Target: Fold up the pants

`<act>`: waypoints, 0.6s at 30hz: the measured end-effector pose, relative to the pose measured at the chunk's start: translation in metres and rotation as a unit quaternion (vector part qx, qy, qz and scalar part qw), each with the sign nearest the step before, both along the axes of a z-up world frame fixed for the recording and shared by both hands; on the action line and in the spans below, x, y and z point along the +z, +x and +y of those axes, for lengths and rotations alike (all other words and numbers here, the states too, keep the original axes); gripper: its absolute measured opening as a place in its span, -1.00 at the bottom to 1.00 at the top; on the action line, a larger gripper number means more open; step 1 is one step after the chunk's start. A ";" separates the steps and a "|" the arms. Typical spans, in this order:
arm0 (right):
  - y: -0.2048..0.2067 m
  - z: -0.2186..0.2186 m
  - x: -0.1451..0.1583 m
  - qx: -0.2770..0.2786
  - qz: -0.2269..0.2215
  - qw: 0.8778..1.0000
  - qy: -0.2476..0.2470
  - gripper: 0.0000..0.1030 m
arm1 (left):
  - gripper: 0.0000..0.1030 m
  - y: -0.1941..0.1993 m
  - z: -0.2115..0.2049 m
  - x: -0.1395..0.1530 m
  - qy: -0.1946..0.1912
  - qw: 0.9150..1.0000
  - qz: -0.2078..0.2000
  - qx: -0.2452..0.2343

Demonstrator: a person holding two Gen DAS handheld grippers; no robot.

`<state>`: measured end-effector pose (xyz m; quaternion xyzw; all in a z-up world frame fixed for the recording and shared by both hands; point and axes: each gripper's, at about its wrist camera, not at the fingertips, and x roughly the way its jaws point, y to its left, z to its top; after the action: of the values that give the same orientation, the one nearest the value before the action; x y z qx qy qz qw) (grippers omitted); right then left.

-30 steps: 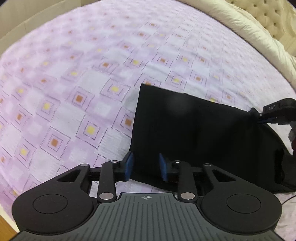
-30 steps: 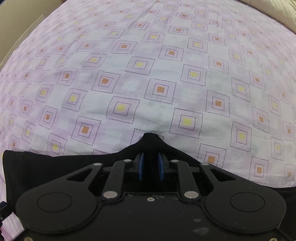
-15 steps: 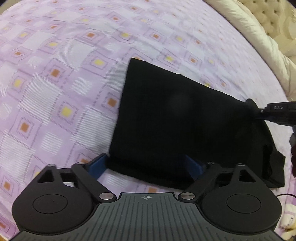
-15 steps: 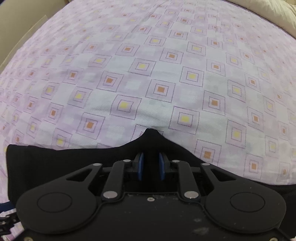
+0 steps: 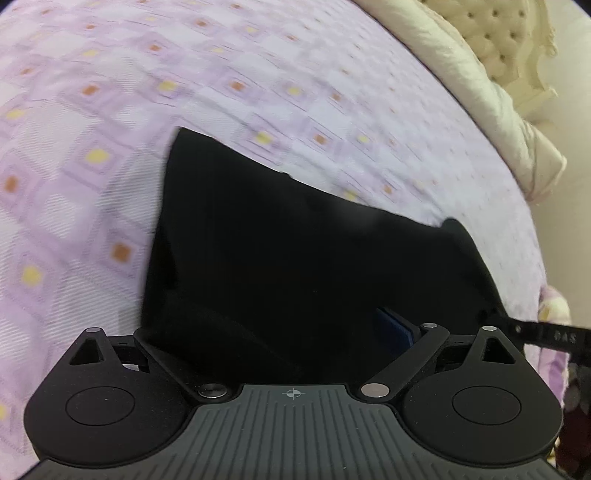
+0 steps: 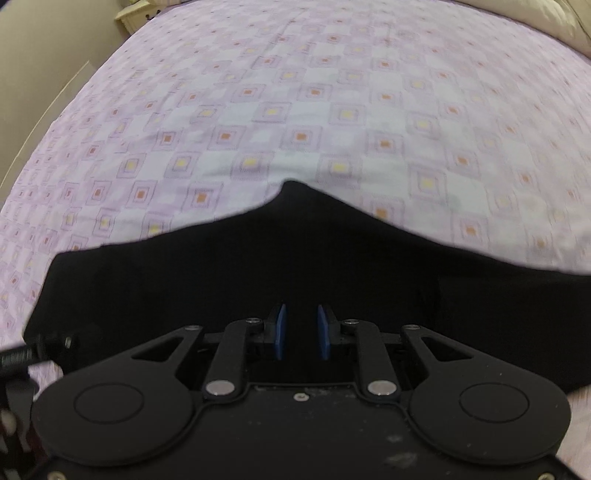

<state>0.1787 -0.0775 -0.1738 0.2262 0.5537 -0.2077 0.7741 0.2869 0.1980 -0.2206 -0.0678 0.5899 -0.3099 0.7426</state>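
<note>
Left wrist view: the black fabric pants [image 5: 295, 258] are seen lying folded on the lilac bedsheet printed with yellow and orange squares [image 5: 92, 147], with a crumpled cream quilt [image 5: 491, 110] and a cream tufted headboard [image 5: 498, 33] at the far right. The left gripper [image 5: 269, 332] is spread wide over the near edge of the pants, its jaws having just been opening, and nothing is pinched between them; one blue pad [image 5: 395, 326] is visible against the cloth. At the right edge a black bar marked with faint pale characters, partly legible as "DAS" [image 5: 554, 336], is seen, the rest being too blurred to read. In the right wrist view the right gripper [image 6: 299, 332] is closed narrowly on a fold of the pants [image 6: 295, 251], the cloth being raised into a peak beyond the blue pads [image 6: 280, 332] above the sheet [image 6: 332, 92].
</note>
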 end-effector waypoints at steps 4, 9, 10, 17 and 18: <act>-0.024 0.000 0.000 -0.016 0.012 1.000 0.002 -0.58 | 0.56 -0.007 -0.009 0.004 0.048 0.998 -0.024 0.019; -0.049 -0.003 0.000 -0.040 0.018 0.999 0.005 -0.58 | -0.58 -0.006 -0.005 0.011 0.042 0.999 -0.010 0.028; -0.054 -0.004 0.000 -0.044 0.018 0.999 0.005 -0.58 | -0.59 -0.010 -0.011 0.015 0.053 0.998 -0.024 0.025; -0.046 -0.017 0.002 -0.017 -0.013 1.000 0.005 -0.53 | -0.64 -0.031 -0.041 0.057 0.073 0.991 -0.112 0.001; -0.037 -0.020 0.000 -0.007 -0.021 1.000 0.005 -0.53 | -0.64 -0.034 -0.041 0.062 0.072 0.990 -0.121 0.001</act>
<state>0.1421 -0.0979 -0.1736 0.2385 0.5371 -0.2053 0.7827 0.2527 0.1566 -0.1586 0.0229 0.5166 -0.2715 0.8117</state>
